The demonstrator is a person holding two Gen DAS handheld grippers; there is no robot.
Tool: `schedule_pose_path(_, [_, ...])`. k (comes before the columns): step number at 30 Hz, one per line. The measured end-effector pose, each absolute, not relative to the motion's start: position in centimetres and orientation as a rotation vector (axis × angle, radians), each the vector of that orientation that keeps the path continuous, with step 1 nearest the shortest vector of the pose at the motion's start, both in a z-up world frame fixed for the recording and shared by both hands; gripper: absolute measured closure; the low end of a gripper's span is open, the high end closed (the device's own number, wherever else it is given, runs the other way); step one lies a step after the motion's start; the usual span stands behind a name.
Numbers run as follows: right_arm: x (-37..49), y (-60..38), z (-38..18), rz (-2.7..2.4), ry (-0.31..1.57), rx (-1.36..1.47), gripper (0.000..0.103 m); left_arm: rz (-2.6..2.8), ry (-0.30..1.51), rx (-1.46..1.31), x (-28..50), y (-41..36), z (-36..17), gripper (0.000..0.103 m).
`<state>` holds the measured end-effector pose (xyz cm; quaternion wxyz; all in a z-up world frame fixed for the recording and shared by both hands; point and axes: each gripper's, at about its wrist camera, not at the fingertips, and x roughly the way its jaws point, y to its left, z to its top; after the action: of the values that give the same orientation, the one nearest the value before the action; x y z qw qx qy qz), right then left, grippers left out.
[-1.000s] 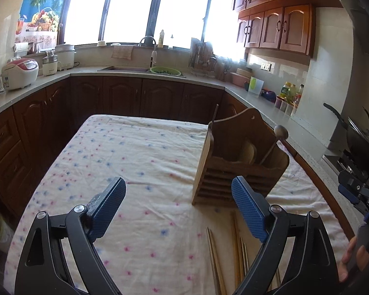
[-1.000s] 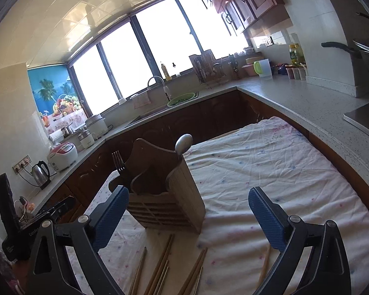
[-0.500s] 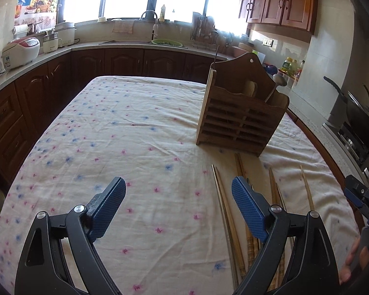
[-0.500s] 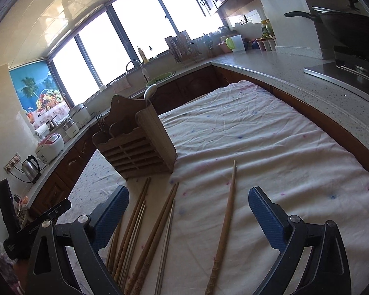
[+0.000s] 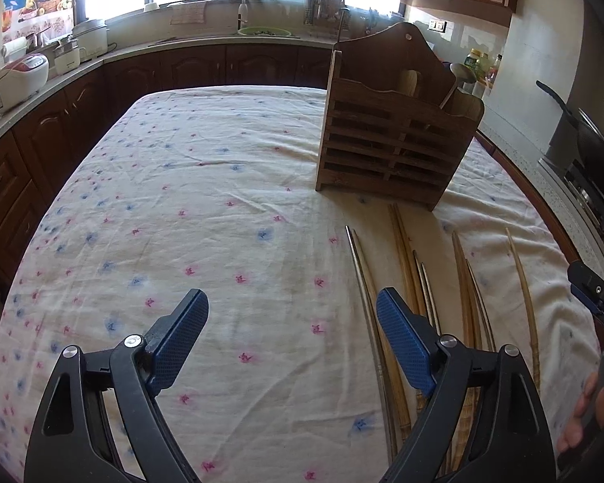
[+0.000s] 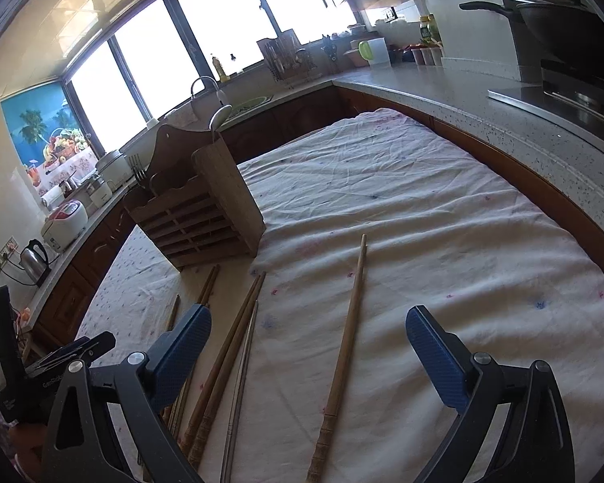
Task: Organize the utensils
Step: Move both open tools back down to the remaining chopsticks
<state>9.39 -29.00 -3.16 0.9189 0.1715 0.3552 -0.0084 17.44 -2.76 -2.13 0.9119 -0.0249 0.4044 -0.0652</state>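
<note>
Left gripper spread wide above the flowered tablecloth, gripping nothing. Right gripper likewise agape and unloaded. Chopsticks (wooden and metal, loosely parallel) flat on the cloth just ahead; one wooden chopstick apart, between the right fingers. Beyond, slatted wooden utensil holder upright on the cloth, spoon and fork standing inside.

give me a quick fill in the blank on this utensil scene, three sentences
1. The chopsticks lie on the ____ tablecloth.
2. The wooden holder already contains a fork and a metal ____.
3. Both the left gripper and the right gripper have their jaws ____.

Missing words: floral; spoon; open
</note>
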Motion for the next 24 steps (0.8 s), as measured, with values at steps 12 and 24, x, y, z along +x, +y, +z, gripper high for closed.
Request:
schedule_pose_path(12, [12.3,-29.8,-4.4,-0.037,0.795,0.329,0.019,-0.163,0.936,-0.007,21.4,-5.0,-3.9,0.042])
schedule_pose_path(24, [13.8,-30.5,-5.7,-0.056,0.832,0.336,0.031,-0.229,0.991,0.017,22.5,-6.8,-4.9,0.057])
